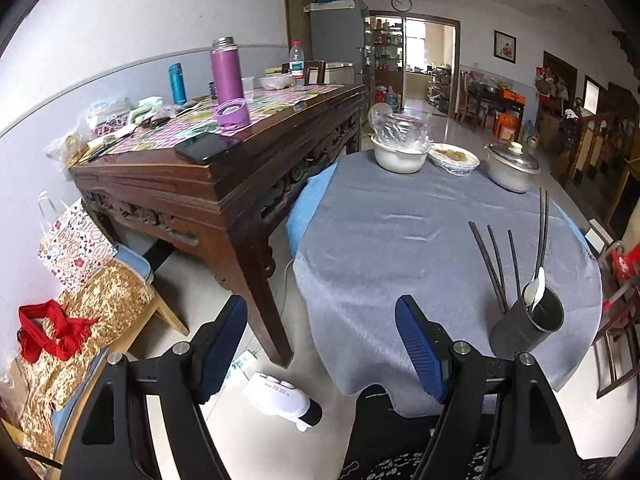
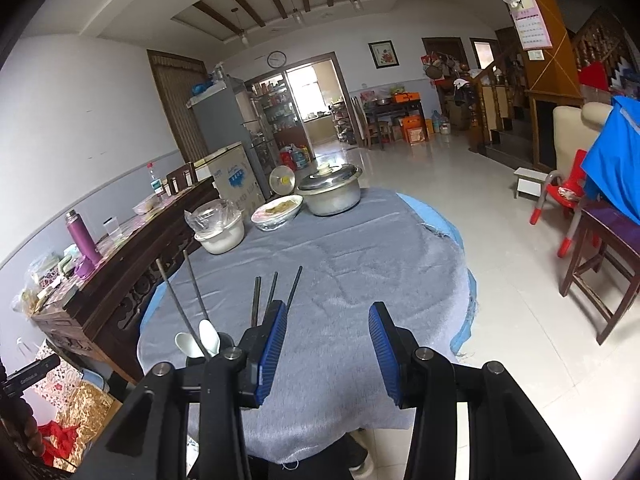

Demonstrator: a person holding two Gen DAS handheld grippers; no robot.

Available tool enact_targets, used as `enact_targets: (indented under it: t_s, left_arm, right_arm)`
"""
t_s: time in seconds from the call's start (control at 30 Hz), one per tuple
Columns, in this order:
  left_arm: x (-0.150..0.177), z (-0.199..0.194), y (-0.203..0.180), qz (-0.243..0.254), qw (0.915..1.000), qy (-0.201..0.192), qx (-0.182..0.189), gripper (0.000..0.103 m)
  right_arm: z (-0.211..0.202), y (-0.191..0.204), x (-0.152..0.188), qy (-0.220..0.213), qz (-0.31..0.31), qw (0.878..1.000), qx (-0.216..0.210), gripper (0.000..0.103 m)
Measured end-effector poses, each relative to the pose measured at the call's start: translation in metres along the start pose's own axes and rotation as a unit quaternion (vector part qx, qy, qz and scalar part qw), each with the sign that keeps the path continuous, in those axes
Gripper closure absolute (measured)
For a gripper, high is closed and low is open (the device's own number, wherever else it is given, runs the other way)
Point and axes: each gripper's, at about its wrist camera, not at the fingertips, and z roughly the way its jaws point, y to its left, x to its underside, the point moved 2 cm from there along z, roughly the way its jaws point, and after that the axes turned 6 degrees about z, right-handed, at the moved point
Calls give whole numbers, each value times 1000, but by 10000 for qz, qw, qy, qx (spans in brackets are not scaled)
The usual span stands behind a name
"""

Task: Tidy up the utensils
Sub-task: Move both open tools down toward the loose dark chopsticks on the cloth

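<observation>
A dark grey utensil cup (image 1: 527, 325) stands near the front right of the round table under a grey cloth (image 1: 400, 232). Several dark chopsticks (image 1: 490, 266) and white spoons (image 1: 535, 291) stick out of it. My left gripper (image 1: 322, 312) hangs open and empty at the table's left edge, left of the cup. In the right wrist view the chopsticks (image 2: 273, 291) and white spoons (image 2: 200, 344) rise just behind the left finger, and the cup itself is hidden. My right gripper (image 2: 328, 316) is open over the grey cloth (image 2: 360, 248) with nothing between its pads.
At the table's far side stand a white bowl under plastic wrap (image 1: 398, 152), a covered plate of food (image 1: 454, 158) and a lidded metal pot (image 1: 512, 166). A dark wooden sideboard (image 1: 224, 172) with a purple flask (image 1: 227, 70) and clutter stands left. A red chair (image 2: 560, 200) is right.
</observation>
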Motion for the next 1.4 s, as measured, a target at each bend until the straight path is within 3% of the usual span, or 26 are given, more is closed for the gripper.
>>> enact_targets:
  t_s: [0.37,0.53,0.73,1.0,1.1,1.2,1.3,1.4]
  left_arm:
    - [-55,59,-14,13,9995,106,299,26]
    - [-95,109,-29,13,9963,222,825,26]
    - [-132,191,-69,322,9888,727,1262,26]
    - [-148,266,-151,666,9666,1407,2035,26]
    - [-151,282,-181,843,9594,1496,2239,30]
    - [-154,294,-199,1028,9543,1528,2352,35]
    - [-152,310,-205,887,9492,1767,2447,45]
    - [-149,327,-215,755,9419,1960,2622,46]
  right_arm:
    - [74,-12,-11,690,431,9967,-17,56]
    - [143,-6,-27,1240,611,9902,-194,56]
    - [230,21,-46,1829,467,9812,-397,56]
    - [340,57,-55,2477,334,9668,-531,60]
    - [376,64,-51,2702,344,9614,-397,67]
    - [407,68,-44,2899,334,9562,-231,69]
    - [425,69,-41,2986,372,9536,-120,70]
    - [428,67,-42,2968,586,9522,-417,70]
